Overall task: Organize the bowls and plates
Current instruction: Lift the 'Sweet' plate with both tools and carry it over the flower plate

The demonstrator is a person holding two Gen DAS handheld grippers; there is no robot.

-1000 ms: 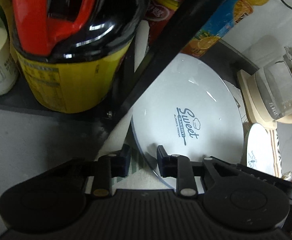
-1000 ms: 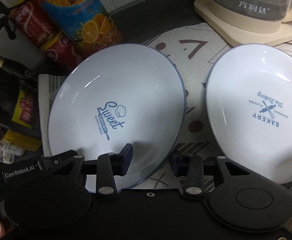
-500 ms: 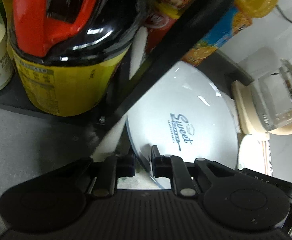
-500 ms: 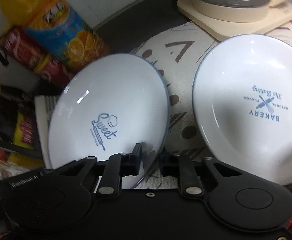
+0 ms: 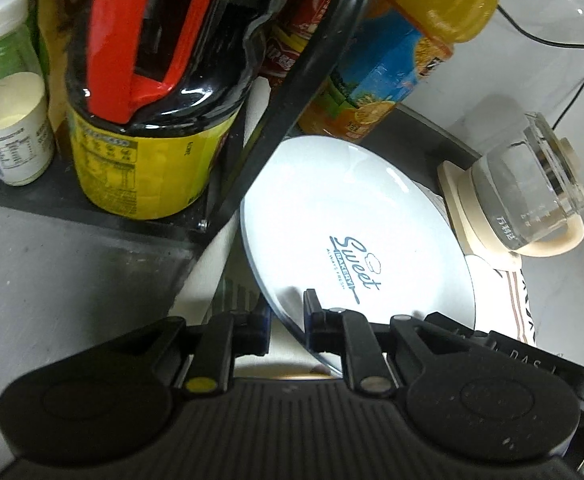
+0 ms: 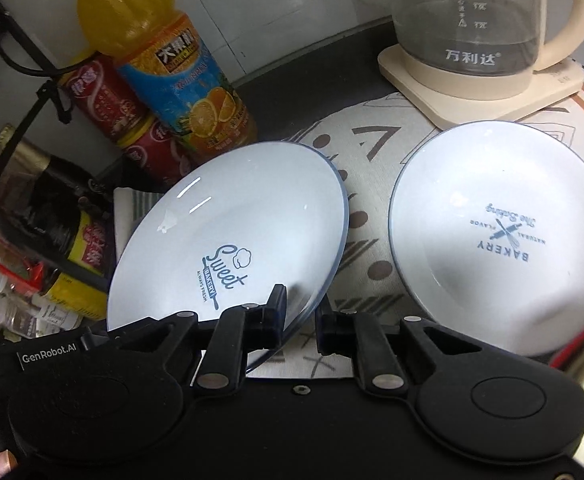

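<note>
A white plate printed "Sweet Bakery" point(image 5: 356, 232) is tilted up off the patterned mat. My left gripper point(image 5: 287, 322) is shut on its near rim. My right gripper point(image 6: 301, 322) is shut on the same plate point(image 6: 232, 232) at its lower right edge. A second white plate printed "Bakery" point(image 6: 500, 240) lies flat on the mat to the right of the held plate, apart from it.
A black wire rack point(image 5: 292, 92) holds a yellow-labelled dark bottle point(image 5: 148, 152) and a white jar point(image 5: 8, 112) at left. An orange juice bottle point(image 6: 172, 68) and red cans point(image 6: 104, 100) stand behind. A glass kettle point(image 6: 480, 20) on a cream base is far right.
Both grippers narrowed onto the "Sweet" plate's rim. The plate has tilted up and shifted slightly in both views.
</note>
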